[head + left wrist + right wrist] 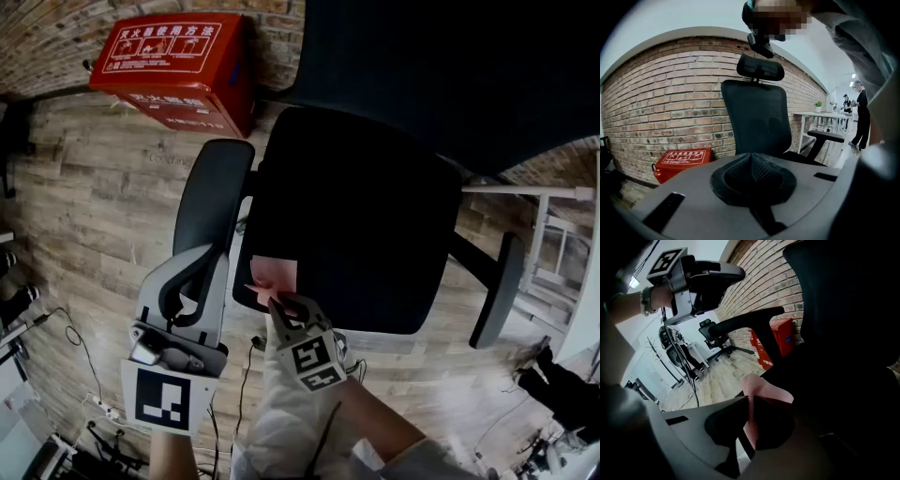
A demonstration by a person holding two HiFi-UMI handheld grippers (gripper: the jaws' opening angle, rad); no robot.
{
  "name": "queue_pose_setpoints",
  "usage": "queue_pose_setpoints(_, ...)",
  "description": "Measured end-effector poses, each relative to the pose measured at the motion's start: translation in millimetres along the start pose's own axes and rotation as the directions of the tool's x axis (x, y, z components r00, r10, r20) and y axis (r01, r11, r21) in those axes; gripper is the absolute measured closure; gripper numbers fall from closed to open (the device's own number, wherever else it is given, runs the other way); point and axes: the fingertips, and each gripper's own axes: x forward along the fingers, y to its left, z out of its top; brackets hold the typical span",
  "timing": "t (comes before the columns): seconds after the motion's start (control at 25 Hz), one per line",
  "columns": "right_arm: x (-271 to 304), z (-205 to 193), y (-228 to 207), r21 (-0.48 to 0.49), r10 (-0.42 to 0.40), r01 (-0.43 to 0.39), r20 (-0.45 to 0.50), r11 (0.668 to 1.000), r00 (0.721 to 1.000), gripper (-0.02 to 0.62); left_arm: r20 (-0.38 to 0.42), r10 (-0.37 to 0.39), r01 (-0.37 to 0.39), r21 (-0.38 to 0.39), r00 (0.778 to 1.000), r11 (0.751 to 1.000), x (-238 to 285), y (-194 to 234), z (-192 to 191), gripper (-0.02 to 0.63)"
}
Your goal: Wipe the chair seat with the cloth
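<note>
The black office chair's seat (375,225) fills the middle of the head view, with its backrest (441,75) above. A pink cloth (274,273) lies on the seat's near left edge, and my right gripper (277,299) is shut on it. In the right gripper view the cloth (765,390) is pinched between the dark pads and folds over onto the seat (843,394). My left gripper (212,259) hovers over the chair's left armrest (217,183), shut and holding nothing. Its pads (740,176) meet, pointing at the backrest (757,117). It also shows raised in the right gripper view (701,280).
A red box (178,66) stands by the brick wall behind the chair. The right armrest (502,286) sticks out at the right, near a white desk (567,244). Cables (84,375) lie on the wooden floor. A person (860,119) stands far off.
</note>
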Motion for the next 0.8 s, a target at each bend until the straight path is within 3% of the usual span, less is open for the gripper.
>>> queue_pose_setpoints(0.16,-32.1,21.5,-15.9,-0.006,-0.046,0.047,0.042,0.999,0.998,0.543,0.024,-0.028,0.027,0.025,0.999,0.999,3.0,-11.7,33.6,0.588)
queue_pose_setpoints(0.4,-101.8,65.2,-54.2,0.064,-0.146,0.14,0.119,0.988,0.982,0.543,0.065,-0.068,0.065,0.046,0.996,0.997,2.8,-39.2,95.5,0.588)
queue_pose_setpoints(0.8,-243.0,140.1,-101.2,0.118,-0.319,0.297,0.278,0.947,0.906,0.543,0.137,-0.097,0.085,0.094,0.986,0.992,-34.5,-83.9,194.0,0.588)
